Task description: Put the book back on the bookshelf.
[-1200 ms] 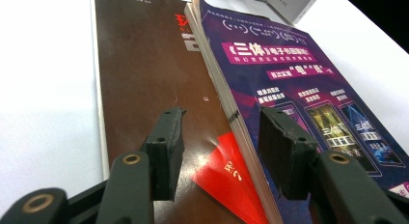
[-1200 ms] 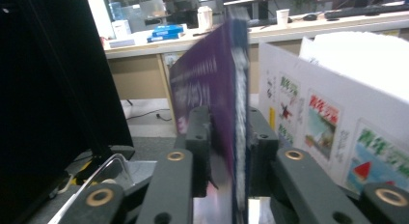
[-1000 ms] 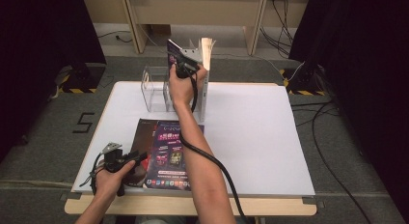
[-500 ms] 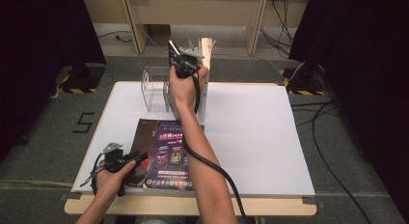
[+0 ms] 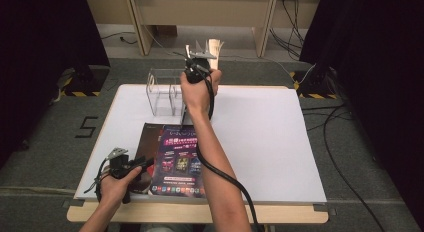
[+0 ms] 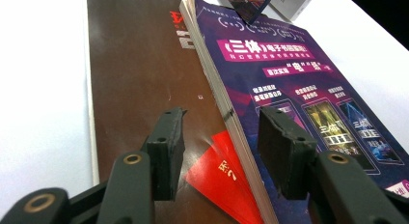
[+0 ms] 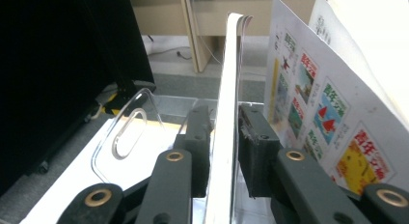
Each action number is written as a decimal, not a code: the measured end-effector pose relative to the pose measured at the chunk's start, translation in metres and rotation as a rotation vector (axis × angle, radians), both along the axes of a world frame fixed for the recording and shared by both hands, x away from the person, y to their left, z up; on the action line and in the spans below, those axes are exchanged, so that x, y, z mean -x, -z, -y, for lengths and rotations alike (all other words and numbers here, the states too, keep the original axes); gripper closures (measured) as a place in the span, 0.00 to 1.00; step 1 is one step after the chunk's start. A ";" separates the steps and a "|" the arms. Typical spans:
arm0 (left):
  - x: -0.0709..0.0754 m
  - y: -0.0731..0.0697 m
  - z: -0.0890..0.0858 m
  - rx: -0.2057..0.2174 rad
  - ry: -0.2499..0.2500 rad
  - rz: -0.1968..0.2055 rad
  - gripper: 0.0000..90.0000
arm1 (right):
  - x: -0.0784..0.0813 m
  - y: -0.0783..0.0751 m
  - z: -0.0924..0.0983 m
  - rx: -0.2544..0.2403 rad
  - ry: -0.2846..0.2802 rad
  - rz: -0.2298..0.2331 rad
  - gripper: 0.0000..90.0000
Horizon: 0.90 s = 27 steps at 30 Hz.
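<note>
My right gripper (image 5: 199,59) is held up over the back of the table, beside a clear acrylic rack (image 5: 162,89). It is shut on a thin magazine (image 7: 229,64) that stands upright, its loose pages (image 7: 308,89) fanning to the right. Its jaws have just been closing with that magazine between them. In the right gripper view, the gripper (image 7: 225,115) has the rack (image 7: 130,132) just beyond it. My left gripper (image 5: 142,163) rests low at the front left, open. Its jaws (image 6: 222,120) straddle the edge where a purple magazine (image 6: 289,84) lies on a brown book (image 6: 140,64).
The white table (image 5: 265,137) has bare room at its right half. A red slip (image 6: 217,171) lies on the brown book (image 5: 145,142), with the purple magazine (image 5: 180,159) beside it. A cable trails along the right forearm. Dark curtains and wooden furniture legs stand beyond the table.
The right hand has shifted slightly up and to the right with the magazine. The left hand has stayed still.
</note>
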State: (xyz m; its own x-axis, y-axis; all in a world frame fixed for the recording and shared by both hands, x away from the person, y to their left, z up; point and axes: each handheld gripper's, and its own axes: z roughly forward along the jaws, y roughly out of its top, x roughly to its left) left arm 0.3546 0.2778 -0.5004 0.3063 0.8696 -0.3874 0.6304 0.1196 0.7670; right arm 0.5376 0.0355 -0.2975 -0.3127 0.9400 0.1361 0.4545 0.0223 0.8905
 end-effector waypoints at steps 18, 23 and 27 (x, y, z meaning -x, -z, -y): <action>0.000 0.000 -0.001 0.000 -0.002 0.001 0.58 | -0.007 -0.005 -0.007 0.030 0.007 0.018 0.94; 0.000 0.000 -0.002 0.002 -0.001 0.005 0.58 | -0.009 -0.007 -0.009 0.009 0.014 0.063 0.94; 0.000 -0.001 -0.002 0.003 -0.001 0.006 0.58 | -0.014 -0.008 -0.009 0.002 0.031 0.073 0.94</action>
